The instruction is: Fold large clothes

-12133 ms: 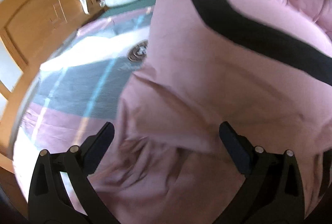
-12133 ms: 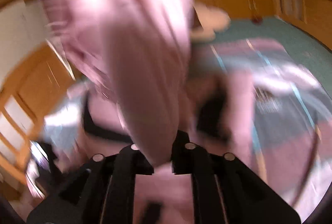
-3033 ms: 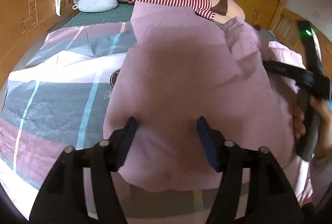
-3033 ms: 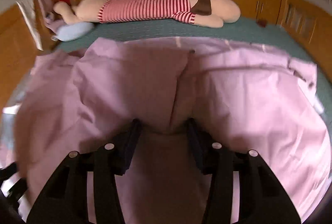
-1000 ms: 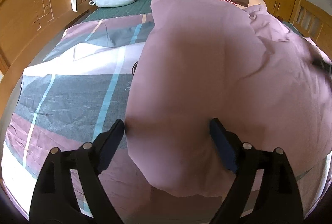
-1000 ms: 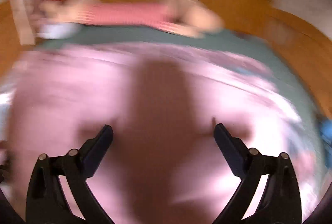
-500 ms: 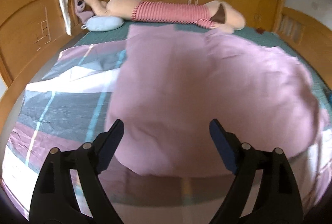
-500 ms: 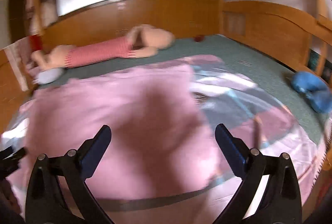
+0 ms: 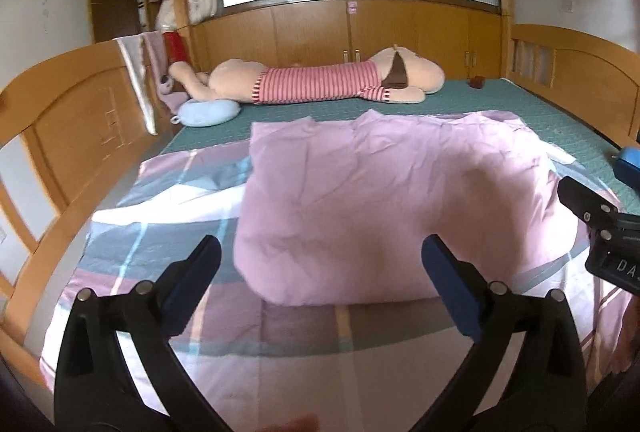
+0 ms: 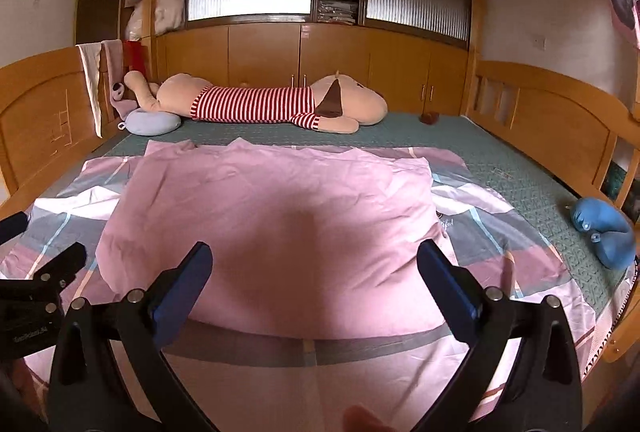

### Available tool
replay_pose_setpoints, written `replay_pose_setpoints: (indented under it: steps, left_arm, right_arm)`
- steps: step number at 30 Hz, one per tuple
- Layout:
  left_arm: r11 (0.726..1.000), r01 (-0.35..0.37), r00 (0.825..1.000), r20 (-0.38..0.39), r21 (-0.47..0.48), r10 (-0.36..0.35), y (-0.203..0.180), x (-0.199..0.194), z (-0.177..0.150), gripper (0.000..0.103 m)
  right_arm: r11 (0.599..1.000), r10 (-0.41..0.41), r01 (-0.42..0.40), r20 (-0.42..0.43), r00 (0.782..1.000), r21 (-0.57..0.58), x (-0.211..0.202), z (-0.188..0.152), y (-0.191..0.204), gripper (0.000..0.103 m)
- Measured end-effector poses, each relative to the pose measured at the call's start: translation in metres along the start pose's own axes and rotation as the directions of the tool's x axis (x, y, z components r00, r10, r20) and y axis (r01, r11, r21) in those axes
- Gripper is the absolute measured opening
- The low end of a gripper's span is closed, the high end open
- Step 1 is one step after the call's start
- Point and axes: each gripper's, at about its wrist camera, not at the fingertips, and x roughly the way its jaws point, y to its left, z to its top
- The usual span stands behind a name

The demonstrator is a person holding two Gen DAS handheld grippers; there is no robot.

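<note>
Pink cotton garment (image 10: 272,216), large and lightly creased, lies spread flat on the plaid pink-grey-white bedsheet (image 10: 500,232) in the middle of the bed. Its near edge is rounded and doubled, which suggests a first fold is made; its far edge is uneven, with notches. Judged from its broad outline, further folds remain before a compact bundle results.

Left hand-held gripper (image 9: 320,276): jaws spread wide, holding nothing, hovering above the near left part of the cloth. Right hand-held gripper (image 10: 314,278): likewise released and empty, above the near middle.

Fabric appears thin, matte and limp. Beyond it, on the green quilted mattress cover (image 10: 460,140), lies a long plush dog in a red-striped shirt (image 10: 256,104).
</note>
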Motion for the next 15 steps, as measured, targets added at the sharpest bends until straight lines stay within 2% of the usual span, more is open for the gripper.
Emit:
replay_pose_setpoints:
  steps: [6,11,15]
  left_arm:
    - [0.999,-0.019,1.0,-0.01,-0.039,0.019,0.009,-0.01,-0.001,0.101]
    - [0.999,-0.04,0.998,0.041,-0.014,0.04,0.004,-0.015,0.008,0.101]
    - [0.999,-0.045,0.998,0.036,-0.022,0.045,0.008,-0.013,0.01,0.101]
  right_arm:
    - [0.999,-0.036,0.036,-0.016,0.999,0.017,0.007,-0.01,0.007,0.102]
    - [0.996,-0.093,0.093,0.007,0.996,-0.002,0.011,-0.012,0.012,0.102]
    - [0.991,-0.13,0.131,0.058,0.99,0.003,0.008,-0.011,0.015,0.102]
